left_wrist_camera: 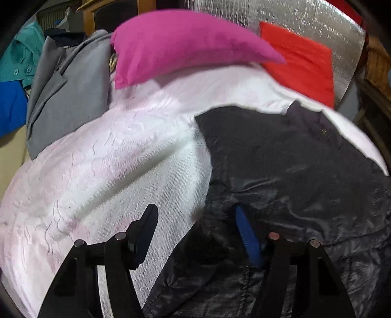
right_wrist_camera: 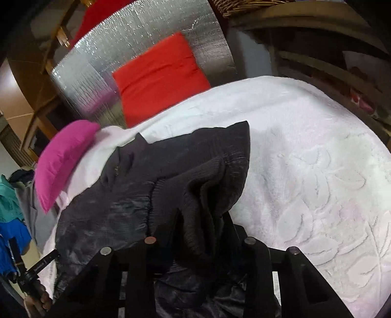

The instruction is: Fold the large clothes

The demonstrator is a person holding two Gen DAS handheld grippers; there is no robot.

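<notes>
My left fingers (left_wrist_camera: 195, 232) stand spread over the edge of the black jacket (left_wrist_camera: 293, 159), one above the white bedspread (left_wrist_camera: 110, 159), the other over the shiny fabric, pressing nothing. My right fingers (right_wrist_camera: 202, 220) pinch the jacket's bunched ribbed hem (right_wrist_camera: 207, 186). The jacket lies spread across the bed, below the pink pillow (left_wrist_camera: 176, 44) and the red cushion (right_wrist_camera: 158, 75).

A bed under a white embossed bedspread (right_wrist_camera: 317, 171) fills the room's middle. At twelve o'clock a silver quilted foil panel (right_wrist_camera: 151, 46) stands as headboard, with wooden furniture (left_wrist_camera: 114, 12) at eleven o'clock. A wooden slatted frame (right_wrist_camera: 317, 66) runs at two o'clock beneath a wicker basket (right_wrist_camera: 244, 5).
</notes>
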